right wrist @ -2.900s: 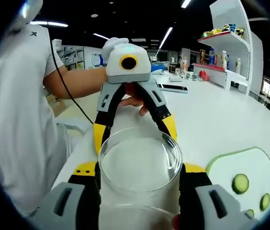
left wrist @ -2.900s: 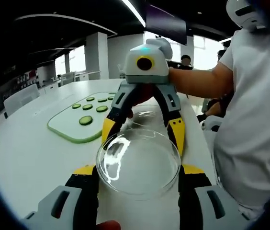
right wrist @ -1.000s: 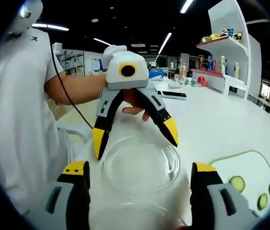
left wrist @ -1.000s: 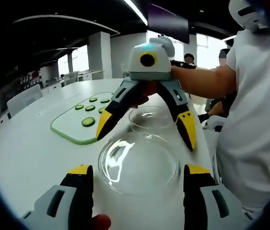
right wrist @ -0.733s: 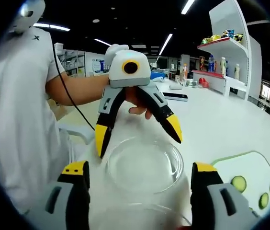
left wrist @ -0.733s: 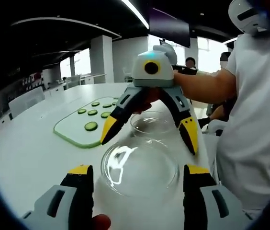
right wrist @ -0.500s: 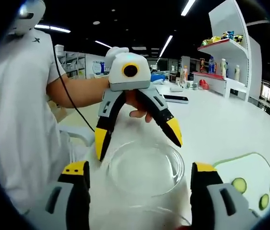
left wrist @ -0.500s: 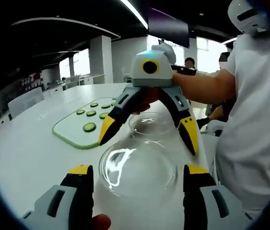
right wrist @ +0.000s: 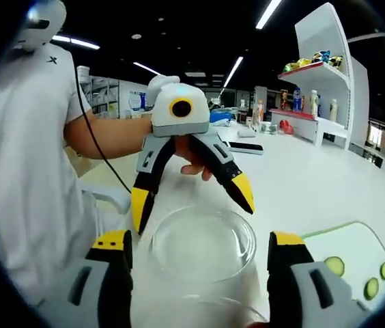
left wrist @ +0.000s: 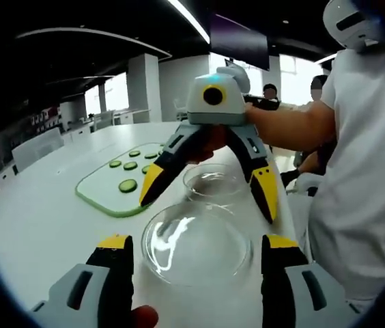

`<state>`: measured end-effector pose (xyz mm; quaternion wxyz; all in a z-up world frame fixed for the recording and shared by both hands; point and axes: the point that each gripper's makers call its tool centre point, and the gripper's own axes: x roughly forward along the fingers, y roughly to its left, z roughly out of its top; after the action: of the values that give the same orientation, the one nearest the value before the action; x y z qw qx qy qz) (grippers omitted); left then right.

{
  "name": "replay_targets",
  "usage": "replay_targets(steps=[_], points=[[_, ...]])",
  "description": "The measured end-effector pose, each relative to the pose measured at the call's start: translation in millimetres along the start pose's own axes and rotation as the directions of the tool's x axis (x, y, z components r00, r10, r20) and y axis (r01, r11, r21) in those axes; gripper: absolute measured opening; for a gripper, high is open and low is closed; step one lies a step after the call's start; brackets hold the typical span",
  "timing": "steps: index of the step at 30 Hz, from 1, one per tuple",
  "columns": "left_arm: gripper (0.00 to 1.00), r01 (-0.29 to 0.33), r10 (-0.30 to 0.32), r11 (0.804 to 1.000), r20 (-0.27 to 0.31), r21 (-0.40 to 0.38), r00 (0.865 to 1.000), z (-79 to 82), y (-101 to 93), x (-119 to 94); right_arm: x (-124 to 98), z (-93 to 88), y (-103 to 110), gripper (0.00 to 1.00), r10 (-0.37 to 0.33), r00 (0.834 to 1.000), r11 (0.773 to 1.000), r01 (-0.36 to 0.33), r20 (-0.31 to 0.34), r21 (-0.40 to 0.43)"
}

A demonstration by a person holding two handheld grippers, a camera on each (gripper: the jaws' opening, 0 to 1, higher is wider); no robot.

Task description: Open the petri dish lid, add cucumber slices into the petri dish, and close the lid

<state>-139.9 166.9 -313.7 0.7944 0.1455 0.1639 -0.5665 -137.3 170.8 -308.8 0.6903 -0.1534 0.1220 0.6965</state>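
Both claws are spread wide, gripping nothing: the left gripper [left wrist: 194, 249] and right gripper [right wrist: 196, 247] face each other over 2 clear halves, lid [left wrist: 196, 240] and petri dish [left wrist: 214, 182], near the desk [left wrist: 42, 212] edge, beside the cucumber slices [left wrist: 128, 184] on a green board [left wrist: 100, 193].

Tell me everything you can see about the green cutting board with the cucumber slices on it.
The pale green cutting board is a flat slab with rounded corners and a darker green edge, looking like plastic. It lies flat on the white table, to the side of the two clear glass dishes and apart from them. Several round, dark-rimmed cucumber slices lie spread on top. Neither gripper touches it. In the right gripper view its corner shows with a few slices.
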Motion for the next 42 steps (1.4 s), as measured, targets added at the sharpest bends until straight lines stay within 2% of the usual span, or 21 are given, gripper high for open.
replay_targets(steps=[2, 3, 4, 9, 18, 27, 33, 36, 42], points=[[0.75, -0.003, 0.003, 1.0, 0.003, 0.002, 1.0, 0.5, 0.5, 0, 0, 0.1, 0, 0.79, -0.001, 1.0, 1.0, 0.001, 0.001, 0.0], [0.75, -0.004, 0.004, 1.0, 0.004, 0.003, 1.0, 0.8, 0.8, 0, -3, 3.6, -4, 0.79, -0.021, 1.0, 1.0, 0.021, 0.022, -0.001], [0.75, -0.034, 0.035, 0.999, 0.054, -0.006, 0.998, 10.3, 8.0, -6, -5, 5.0, -4, 0.79, -0.026, 0.999, 1.0, 0.026, 0.03, 0.001], [0.75, -0.043, 0.044, 0.999, 0.074, -0.011, 0.996, 15.4, 10.0, -10, -10, 5.4, -8, 0.79, -0.045, 0.998, 0.999, 0.045, 0.033, 0.003], [0.75, -0.05, 0.05, 0.999, 0.145, -0.003, 0.988, 35.0, 8.9, -16, -20, 11.5, -14, 0.79, -0.083, 0.995, 0.997, 0.083, 0.056, 0.01], [0.75, -0.041, 0.04, 0.999, 0.167, 0.005, 0.985, 42.0, 3.1, -18, -30, 12.0, -16, 0.79, -0.118, 0.992, 0.993, 0.119, 0.042, -0.015], [0.75, -0.042, 0.039, 0.999, 0.175, 0.009, 0.984, 43.7, -0.6, -19, -39, 11.0, -29, 0.77, -0.181, 0.982, 0.983, 0.182, 0.045, -0.016], [0.74, -0.055, 0.053, 0.998, 0.167, 0.007, 0.985, 38.8, 0.4, -18, -43, 11.7, -31, 0.76, -0.185, 0.981, 0.983, 0.186, 0.055, 0.002], [0.74, -0.055, 0.054, 0.998, 0.153, 0.002, 0.987, 33.7, -1.5, -18, -53, 11.6, -44, 0.75, -0.243, 0.968, 0.97, 0.243, 0.066, -0.001]])
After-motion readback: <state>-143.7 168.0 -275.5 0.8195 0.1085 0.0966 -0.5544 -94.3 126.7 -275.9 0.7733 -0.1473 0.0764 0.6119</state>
